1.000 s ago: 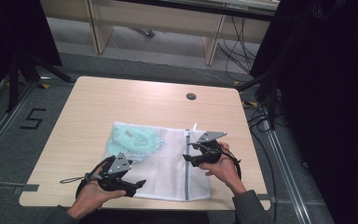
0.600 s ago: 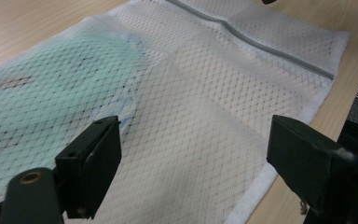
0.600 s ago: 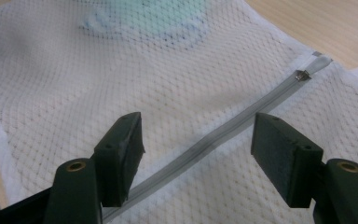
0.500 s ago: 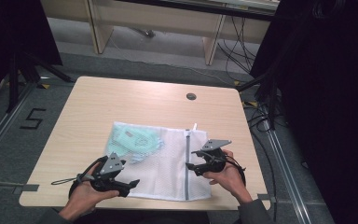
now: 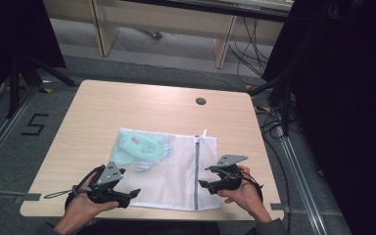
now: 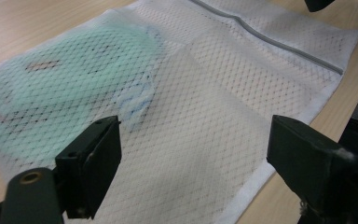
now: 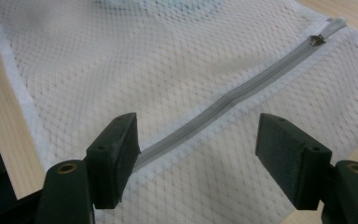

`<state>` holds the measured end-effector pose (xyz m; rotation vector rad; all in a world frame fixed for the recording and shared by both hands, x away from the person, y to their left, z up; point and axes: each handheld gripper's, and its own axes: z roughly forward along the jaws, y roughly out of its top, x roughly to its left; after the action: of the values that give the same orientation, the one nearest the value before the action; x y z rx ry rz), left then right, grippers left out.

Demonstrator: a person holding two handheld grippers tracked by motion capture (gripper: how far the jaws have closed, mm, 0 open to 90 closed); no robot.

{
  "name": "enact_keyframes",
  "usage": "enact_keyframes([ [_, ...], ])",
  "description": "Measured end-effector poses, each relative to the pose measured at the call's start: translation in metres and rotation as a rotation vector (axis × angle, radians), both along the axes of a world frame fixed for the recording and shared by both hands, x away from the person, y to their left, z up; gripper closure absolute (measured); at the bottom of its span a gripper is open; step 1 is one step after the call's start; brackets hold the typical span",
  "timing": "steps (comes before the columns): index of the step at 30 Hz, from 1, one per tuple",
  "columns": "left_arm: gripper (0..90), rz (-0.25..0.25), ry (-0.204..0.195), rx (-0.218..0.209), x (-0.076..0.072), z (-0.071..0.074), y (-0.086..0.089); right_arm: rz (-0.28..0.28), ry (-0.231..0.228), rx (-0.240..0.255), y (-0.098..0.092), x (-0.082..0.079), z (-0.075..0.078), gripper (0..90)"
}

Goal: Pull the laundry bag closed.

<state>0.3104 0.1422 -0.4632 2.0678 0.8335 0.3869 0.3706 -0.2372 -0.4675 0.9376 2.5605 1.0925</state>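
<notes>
A white mesh laundry bag lies flat on the wooden table, with a mint green garment inside its left half. A grey zipper runs along its right side and is closed, its pull at the far end. My left gripper rests open at the bag's near left corner, and its jaws straddle bare mesh. My right gripper hovers open over the zipper's near part. Its jaws have just been opening, with the zipper lying below them, ungripped.
A round cable hole sits near the table's far right edge. Beyond the table are desk legs and cables on the floor. The near table edge runs just under both hands.
The right hand has drawn back along the zipper toward the table's near edge, and its jaws stand wider. The left hand has barely shifted. The bag lies as before.
</notes>
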Motion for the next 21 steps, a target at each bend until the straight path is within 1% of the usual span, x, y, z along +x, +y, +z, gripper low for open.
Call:
enact_keyframes([
  [1, 17.3, 0.004, -0.002, 0.013, -0.001, 0.001, 0.001, 0.006, 0.014, -0.023, -0.002, -0.002, 0.003, 30.4],
  [2, 17.3, 0.0, 0.003, 0.016, -0.002, 0.002, 0.002, -0.009, 0.009, -0.008, -0.001, -0.004, 0.001, 30.3],
  [3, 17.3, 0.005, 0.007, 0.01, -0.003, 0.001, 0.001, 0.008, 0.013, -0.024, -0.002, -0.004, 0.003, 30.1],
  [4, 17.3, -0.001, 0.011, 0.008, -0.003, 0.001, 0.002, -0.003, 0.007, -0.009, -0.002, -0.006, 0.001, 29.8],
  [5, 17.3, 0.007, 0.003, 0.026, -0.005, 0.002, 0.003, 0.006, 0.018, -0.025, -0.003, -0.007, 0.002, 29.5],
  [6, 17.3, 0.003, 0.001, 0.015, -0.006, 0.001, 0.003, -0.003, 0.035, -0.022, -0.002, -0.01, 0.002, 29.4],
  [7, 17.3, 0.0, 0.004, 0.009, -0.006, 0.0, 0.003, -0.004, 0.02, -0.01, -0.002, -0.011, -0.001, 29.1],
  [8, 17.3, 0.003, 0.005, 0.015, -0.007, 0.0, 0.004, 0.008, 0.021, -0.034, -0.004, -0.011, 0.001, 29.0],
  [9, 17.3, 0.0, 0.008, 0.013, -0.007, 0.0, 0.005, -0.007, -0.002, -0.009, -0.003, -0.012, -0.002, 28.8],
  [10, 17.3, 0.008, 0.011, 0.033, -0.008, 0.0, 0.006, -0.006, 0.032, -0.031, -0.005, -0.015, 0.001, 28.6],
  [11, 17.3, 0.006, 0.009, 0.007, -0.008, 0.0, 0.006, -0.015, 0.006, -0.007, -0.005, -0.015, -0.002, 28.3],
  [12, 17.2, 0.007, 0.007, 0.01, -0.009, 0.0, 0.007, -0.019, 0.007, -0.018, -0.007, -0.017, -0.001, 28.2],
  [13, 17.2, 0.01, 0.008, 0.007, -0.009, 0.0, 0.008, -0.017, 0.005, -0.017, -0.008, -0.018, -0.001, 28.2],
  [14, 17.2, 0.021, 0.01, 0.024, -0.01, 0.0, 0.009, 0.0, 0.022, -0.04, -0.01, -0.019, 0.001, 28.2],
  [15, 17.2, 0.016, 0.008, 0.013, -0.01, 0.0, 0.009, -0.014, 0.007, -0.011, -0.009, -0.021, -0.002, 28.0],
  [16, 17.2, 0.005, 0.005, 0.016, -0.01, 0.0, 0.01, -0.015, 0.012, -0.02, -0.009, -0.023, -0.001, 27.8],
  [17, 17.2, 0.012, 0.013, 0.015, -0.012, 0.0, 0.01, -0.008, 0.01, -0.025, -0.01, -0.025, -0.001, 27.6],
  [18, 17.2, 0.012, 0.015, 0.018, -0.012, 0.0, 0.012, -0.004, 0.027, -0.038, -0.011, -0.027, 0.0, 27.3],
  [19, 17.2, 0.02, 0.014, 0.004, -0.013, -0.001, 0.011, -0.011, 0.012, -0.014, -0.01, -0.029, -0.002, 27.1],
  [20, 17.2, 0.019, 0.022, 0.008, -0.014, 0.0, 0.012, 0.01, 0.018, -0.049, -0.012, -0.03, -0.001, 27.0],
  [21, 17.2, 0.019, 0.014, 0.011, -0.014, 0.0, 0.013, -0.006, 0.008, -0.02, -0.01, -0.032, -0.004, 26.8],
])
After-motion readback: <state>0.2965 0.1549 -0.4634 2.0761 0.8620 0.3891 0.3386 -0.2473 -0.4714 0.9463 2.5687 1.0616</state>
